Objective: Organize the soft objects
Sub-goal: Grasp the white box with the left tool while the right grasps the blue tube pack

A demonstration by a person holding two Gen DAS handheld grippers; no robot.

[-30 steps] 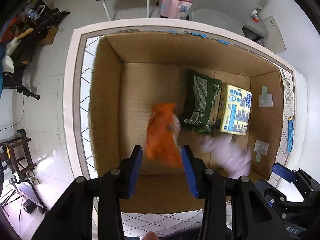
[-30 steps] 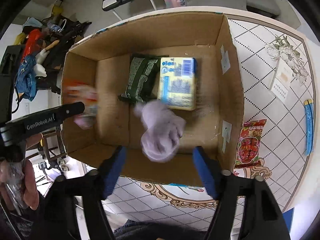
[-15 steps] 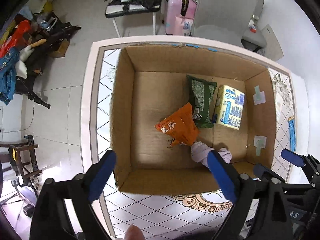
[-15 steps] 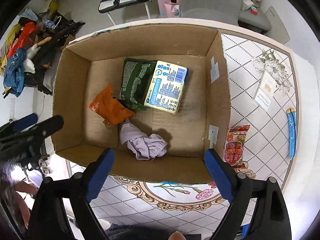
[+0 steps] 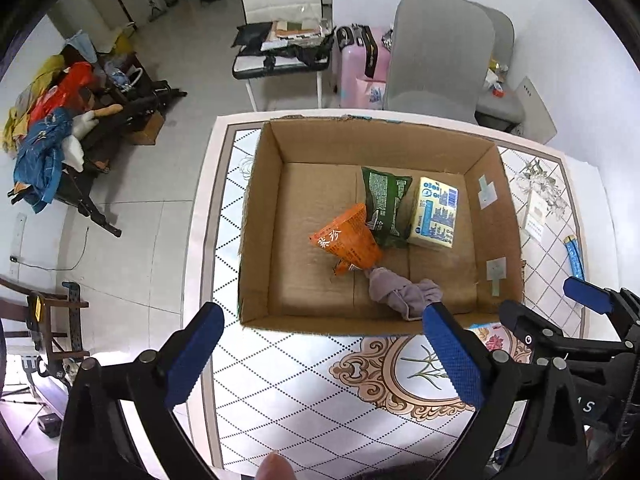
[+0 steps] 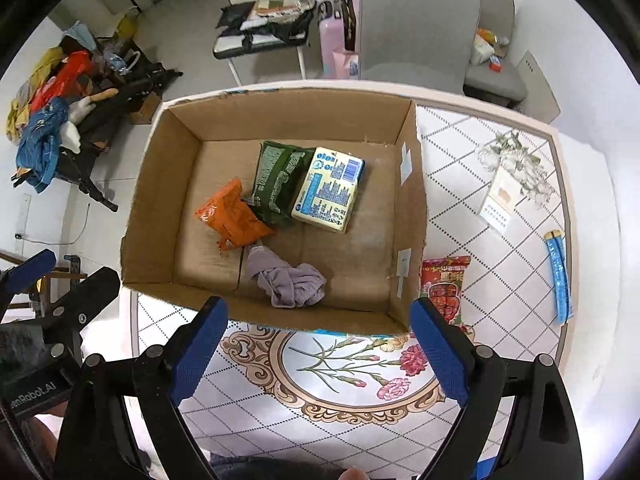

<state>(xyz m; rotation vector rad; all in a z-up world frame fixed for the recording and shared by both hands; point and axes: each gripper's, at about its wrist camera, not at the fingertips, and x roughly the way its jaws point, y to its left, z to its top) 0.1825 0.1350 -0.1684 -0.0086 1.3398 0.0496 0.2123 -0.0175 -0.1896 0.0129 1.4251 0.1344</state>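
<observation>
An open cardboard box [image 5: 260, 216] [image 6: 160, 184] stands on the patterned table. Inside lie an orange snack bag [image 5: 348, 240] [image 6: 232, 216], a green snack bag [image 5: 384, 200] [image 6: 278, 180], a yellow tissue pack [image 5: 434, 212] [image 6: 330, 194] and a crumpled lilac cloth [image 5: 404, 292] [image 6: 288, 278]. My left gripper [image 5: 320, 356] is open and empty, held above the table in front of the box. My right gripper [image 6: 320, 348] is open and empty, also in front of the box. A red snack bag [image 6: 444, 286] lies on the table right of the box.
A blue strip [image 6: 558, 276] [image 5: 574, 256] and a white card [image 6: 498, 206] lie on the table at the right. A grey chair [image 6: 420, 24] and a pink suitcase [image 6: 340, 36] stand behind the table. Clutter [image 6: 52, 120] sits on the floor at left.
Both grippers opened wide, dropped the orange bag and the lilac cloth into the box, and pulled back and up from it.
</observation>
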